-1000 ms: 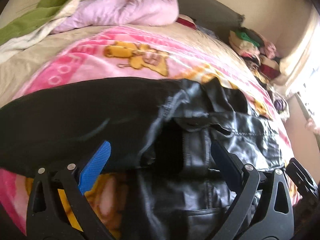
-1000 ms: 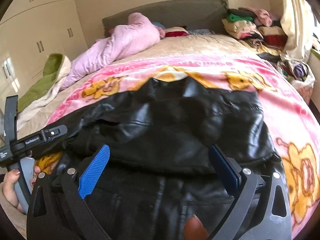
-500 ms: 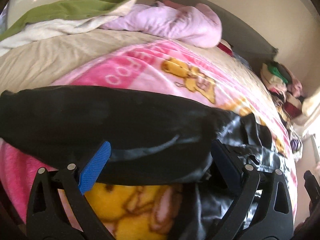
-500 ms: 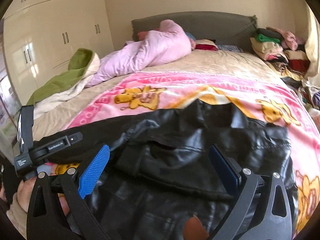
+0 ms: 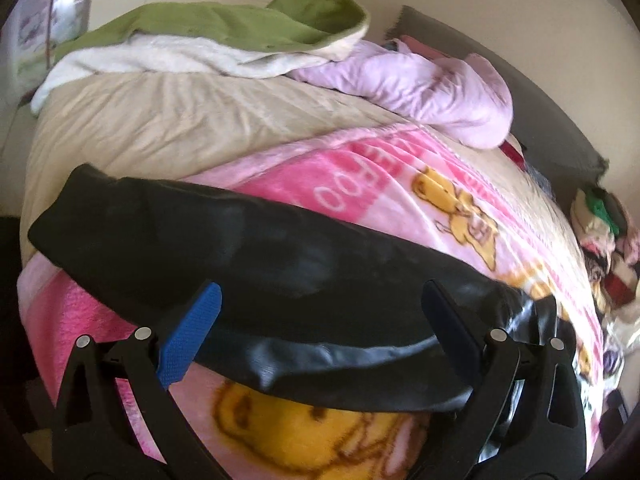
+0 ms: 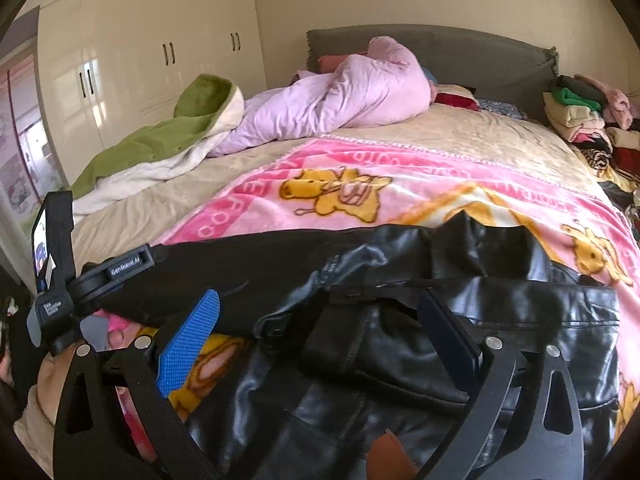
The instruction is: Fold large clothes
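Note:
A black leather jacket (image 6: pixel 460 344) lies on a pink cartoon blanket (image 6: pixel 400 184) on the bed. Its left sleeve (image 5: pixel 240 256) stretches out straight to the left across the blanket. My left gripper (image 5: pixel 324 328) is open, hovering over the sleeve's middle, not gripping it. It also shows in the right wrist view (image 6: pixel 80 284), held by a hand at the jacket's left. My right gripper (image 6: pixel 320 332) is open above the jacket's body, near the armpit and collar folds.
A lilac duvet (image 6: pixel 340 96) and a green-and-cream blanket (image 6: pixel 168 136) lie at the bed's head and left side. Folded clothes (image 6: pixel 580 116) are stacked at the right. A wardrobe (image 6: pixel 140 48) stands at the left, with the grey headboard (image 6: pixel 480 56) behind.
My left gripper has swung left, from the jacket's body out along the sleeve. My right gripper has lifted and drawn back a little. Both stayed open.

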Tool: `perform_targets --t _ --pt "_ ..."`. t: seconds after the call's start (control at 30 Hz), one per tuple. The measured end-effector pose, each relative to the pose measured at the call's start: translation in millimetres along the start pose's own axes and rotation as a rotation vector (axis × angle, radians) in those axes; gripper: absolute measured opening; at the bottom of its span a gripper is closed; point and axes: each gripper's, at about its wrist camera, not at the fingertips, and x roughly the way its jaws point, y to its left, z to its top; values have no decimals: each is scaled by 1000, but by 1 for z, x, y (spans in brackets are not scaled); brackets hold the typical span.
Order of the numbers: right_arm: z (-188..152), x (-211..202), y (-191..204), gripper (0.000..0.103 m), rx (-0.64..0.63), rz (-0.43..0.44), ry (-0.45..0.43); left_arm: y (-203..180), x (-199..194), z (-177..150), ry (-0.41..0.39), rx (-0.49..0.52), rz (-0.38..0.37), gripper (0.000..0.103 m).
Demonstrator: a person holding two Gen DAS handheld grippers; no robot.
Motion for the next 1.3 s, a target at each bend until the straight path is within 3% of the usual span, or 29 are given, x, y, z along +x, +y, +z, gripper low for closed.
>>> perform_targets --t 0.27,0.67,0.87,1.0,1.13,1.3 --pt "-4 20 20 99 -14 37 33 31 7 9 9 -109 28 94" --pt "-3 22 33 99 1 92 38 82 0 13 -38 -323 122 94" --pt "-5 17 22 99 39 88 36 91 12 11 16 -360 119 94" --pt "-6 12 10 99 85 99 34 92 -2 5 -17 -371 98 94" --pt "-8 7 2 99 103 93 30 103 -2 0 -12 -444 75 94" --pt "-11 3 -9 99 132 85 28 101 3 -1 19 -429 95 94"
